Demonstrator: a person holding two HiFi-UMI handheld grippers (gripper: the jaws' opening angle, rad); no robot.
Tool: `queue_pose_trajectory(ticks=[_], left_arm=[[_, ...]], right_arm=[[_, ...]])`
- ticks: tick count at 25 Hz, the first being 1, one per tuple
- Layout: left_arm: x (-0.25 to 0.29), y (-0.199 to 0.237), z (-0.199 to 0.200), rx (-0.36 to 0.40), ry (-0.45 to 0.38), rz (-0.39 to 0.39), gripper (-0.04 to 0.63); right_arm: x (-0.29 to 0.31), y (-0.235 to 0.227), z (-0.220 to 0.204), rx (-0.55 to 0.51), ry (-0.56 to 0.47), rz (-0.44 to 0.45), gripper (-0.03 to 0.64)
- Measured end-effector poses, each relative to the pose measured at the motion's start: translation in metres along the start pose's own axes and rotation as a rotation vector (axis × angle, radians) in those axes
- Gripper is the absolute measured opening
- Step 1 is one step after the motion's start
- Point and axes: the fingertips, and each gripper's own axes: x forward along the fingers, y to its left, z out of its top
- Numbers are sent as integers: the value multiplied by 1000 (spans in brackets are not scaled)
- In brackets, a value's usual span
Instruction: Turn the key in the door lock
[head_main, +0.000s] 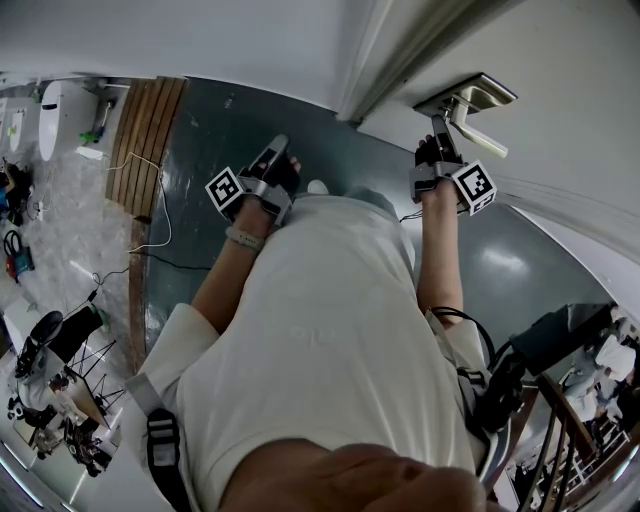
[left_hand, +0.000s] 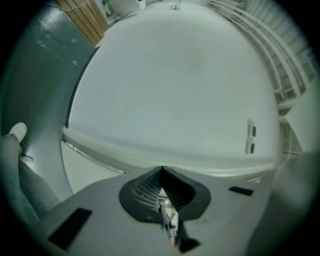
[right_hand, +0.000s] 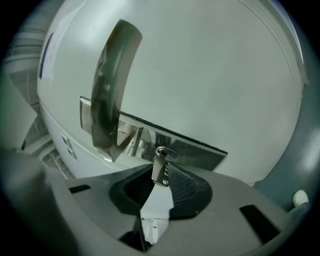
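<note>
A silver key (right_hand: 160, 170) sticks out of the keyhole in the metal lock plate (right_hand: 195, 150) on the white door (head_main: 560, 120). My right gripper (right_hand: 161, 175) is shut on the key's bow, its dark pads on either side of it. The lever handle (right_hand: 107, 90) hangs above and left of the key. In the head view the right gripper (head_main: 438, 140) reaches up to the lock plate (head_main: 468, 92) below the handle (head_main: 478, 125). My left gripper (head_main: 272, 165) is held out to the left, away from the lock. Its jaws (left_hand: 162, 172) are shut on nothing and face a plain white panel.
The door frame (head_main: 380, 60) runs between the two grippers. A wooden strip (head_main: 145, 140) and a loose cable (head_main: 150, 200) lie on the dark green floor at left. Cluttered gear (head_main: 50, 390) sits at lower left, black equipment (head_main: 560, 340) at lower right. My shoe (left_hand: 19, 131) shows.
</note>
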Motion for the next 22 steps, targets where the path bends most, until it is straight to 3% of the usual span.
queue_pose_trajectory(ticks=[14,22], left_arm=[[-2,1,1,-5,-2,9,6],[-5,3,1,-7,-5,14,6]], right_arm=[[1,-2,-3,407,-17,220,86],[1,-3,-3,574,-36,347,91]])
